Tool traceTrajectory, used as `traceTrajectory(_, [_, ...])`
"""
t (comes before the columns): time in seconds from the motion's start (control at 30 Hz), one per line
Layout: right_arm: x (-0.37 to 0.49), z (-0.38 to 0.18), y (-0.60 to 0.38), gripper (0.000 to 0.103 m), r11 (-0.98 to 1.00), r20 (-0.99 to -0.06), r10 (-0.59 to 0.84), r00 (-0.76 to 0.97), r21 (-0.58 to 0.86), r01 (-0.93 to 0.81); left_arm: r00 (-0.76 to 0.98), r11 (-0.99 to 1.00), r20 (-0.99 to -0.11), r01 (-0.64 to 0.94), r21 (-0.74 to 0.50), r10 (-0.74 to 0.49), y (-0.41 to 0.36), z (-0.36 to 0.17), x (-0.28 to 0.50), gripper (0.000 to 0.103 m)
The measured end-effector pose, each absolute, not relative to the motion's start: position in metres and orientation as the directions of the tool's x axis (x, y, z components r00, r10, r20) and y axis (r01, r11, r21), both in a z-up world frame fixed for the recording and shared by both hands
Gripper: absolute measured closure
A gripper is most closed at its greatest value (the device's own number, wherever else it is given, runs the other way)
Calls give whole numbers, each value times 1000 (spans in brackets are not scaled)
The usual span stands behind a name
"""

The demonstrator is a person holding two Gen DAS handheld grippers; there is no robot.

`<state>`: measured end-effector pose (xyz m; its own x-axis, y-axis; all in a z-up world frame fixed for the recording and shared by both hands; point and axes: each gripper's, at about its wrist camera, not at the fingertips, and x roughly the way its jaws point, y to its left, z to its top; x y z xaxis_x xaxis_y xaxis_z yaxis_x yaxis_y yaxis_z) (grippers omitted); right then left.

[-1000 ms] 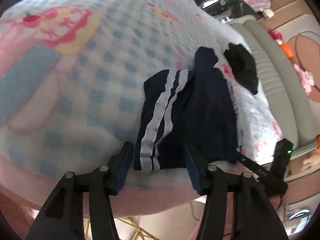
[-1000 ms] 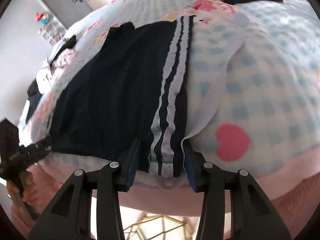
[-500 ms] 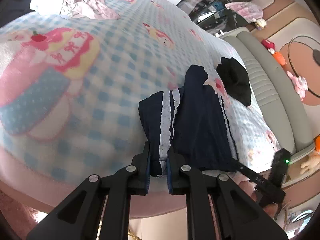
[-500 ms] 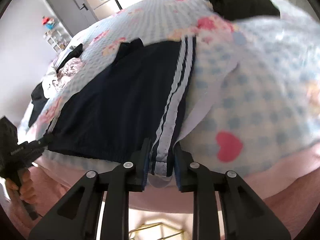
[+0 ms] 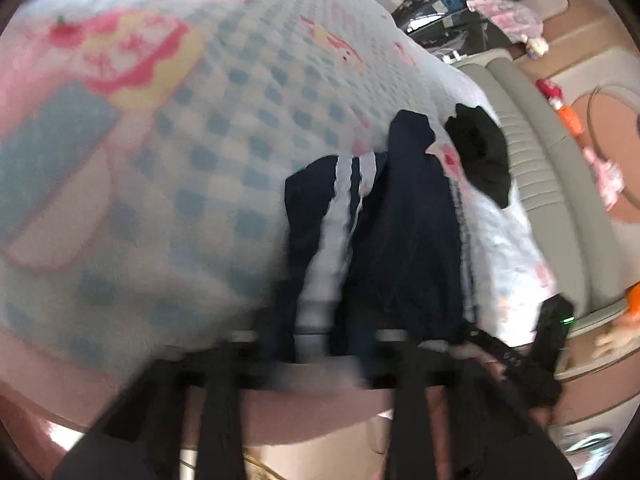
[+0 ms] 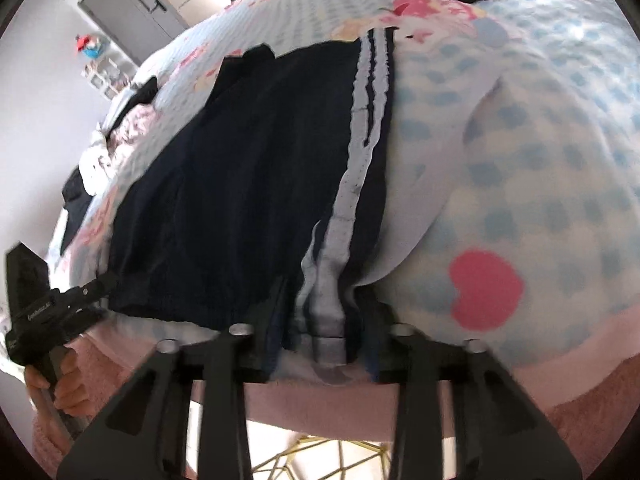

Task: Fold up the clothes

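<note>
Navy shorts with white side stripes (image 5: 380, 248) lie flat on a blue-checked blanket (image 5: 224, 128) near its front edge. In the left wrist view, blurred by motion, my left gripper (image 5: 316, 344) has its fingers spread on either side of one striped hem corner. In the right wrist view the shorts (image 6: 248, 184) fill the middle, and my right gripper (image 6: 320, 344) has its fingers spread around the other striped corner (image 6: 332, 280). The left gripper also shows in the right wrist view (image 6: 44, 312), at the far left.
A black garment (image 5: 480, 160) lies on the blanket beyond the shorts. A grey padded bench (image 5: 560, 184) runs along the bed's right side. More clothes (image 6: 120, 136) are heaped at the far end. The blanket's pink edge (image 6: 560, 380) drops off just below both grippers.
Both grippers were pinched shut on the striped hem corners half a second ago; now both have opened and let go. The shorts lie back on the blanket.
</note>
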<state>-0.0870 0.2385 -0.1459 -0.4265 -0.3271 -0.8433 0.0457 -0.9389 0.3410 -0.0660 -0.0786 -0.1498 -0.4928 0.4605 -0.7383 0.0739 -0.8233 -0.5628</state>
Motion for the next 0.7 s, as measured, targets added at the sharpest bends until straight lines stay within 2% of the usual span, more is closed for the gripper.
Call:
traceTrajectory(0.13, [-72,-111,234,92,-948,-799,-307,-518,304,93,-528,-902,-771,18,-431,357,-60,-124,-57,92])
traceTrajectory(0.37, [-47,-75,236,92,-954,-761,-293,-579,274,123,-535,-917,-768,-35,-397,353,-56,-95,-44,92])
traceTrajectory(0.7, [-25,-47,238,92,-974,-793,-228,-565,198,115,-548,-926,-756,-104,-362,358,-53,-60,-24,92])
